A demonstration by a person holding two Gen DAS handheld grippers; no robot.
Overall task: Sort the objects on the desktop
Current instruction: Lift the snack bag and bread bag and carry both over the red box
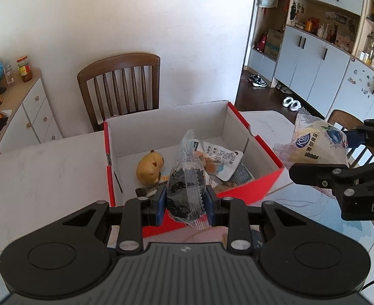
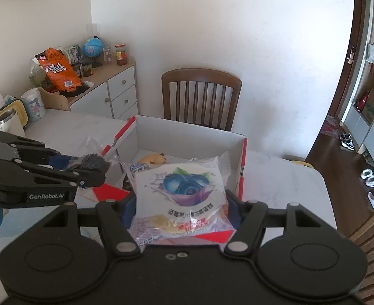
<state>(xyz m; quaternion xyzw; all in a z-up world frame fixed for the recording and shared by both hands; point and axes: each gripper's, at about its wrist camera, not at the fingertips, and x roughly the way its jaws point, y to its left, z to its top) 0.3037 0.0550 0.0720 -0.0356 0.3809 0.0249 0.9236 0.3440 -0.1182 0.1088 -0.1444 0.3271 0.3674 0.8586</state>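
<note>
A clear packet of dark snack (image 1: 185, 190) is pinched in the left gripper's (image 1: 186, 204) closed jaws above the near edge of the red box (image 1: 248, 190). At its three o'clock, the right gripper (image 2: 180, 208) clamps a blueberry cake packet (image 2: 184, 193) by the box's right wall, over the white worktop (image 1: 42, 172).

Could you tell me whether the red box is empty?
Not empty: the red box already holds a yellow toy and several snack packets.

"GenRobot.AI" stands in white on the black left tongs (image 2: 85, 170) at the left edge. The blueberry-printed snack packet (image 2: 184, 193), near centre, carries Chinese lettering — too blurred to read surely. The orange bag (image 2: 60, 71) on the far-left cabinet shows large white characters, perhaps "八爪烧".
</note>
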